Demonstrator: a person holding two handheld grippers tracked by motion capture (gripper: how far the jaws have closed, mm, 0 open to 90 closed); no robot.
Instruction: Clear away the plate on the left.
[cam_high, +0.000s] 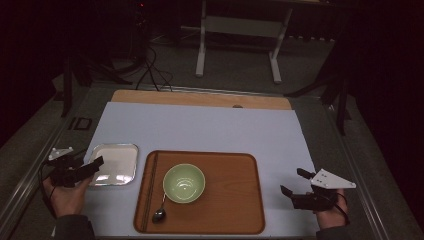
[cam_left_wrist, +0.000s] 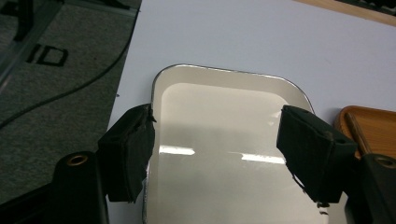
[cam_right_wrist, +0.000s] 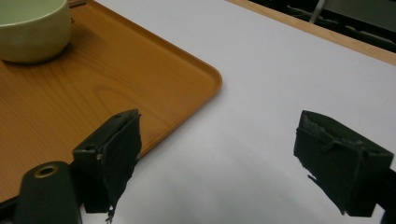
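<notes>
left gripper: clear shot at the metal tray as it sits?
Probably yes. The left gripper is open at the near left edge of the metal tray, its jaws spread over the tray's width in the left gripper view. Nothing lies on the tray or between them.

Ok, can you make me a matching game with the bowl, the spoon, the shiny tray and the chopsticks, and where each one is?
Things:
1. green bowl
2. spoon
3. metal tray
4. chopsticks

Places:
A. along the wooden tray's left edge
B. on the white mat, left of the wooden tray
C. middle of the wooden tray
D. just in front of the bowl, on its left

Pairs: 1-C, 2-D, 3-B, 4-A
</notes>
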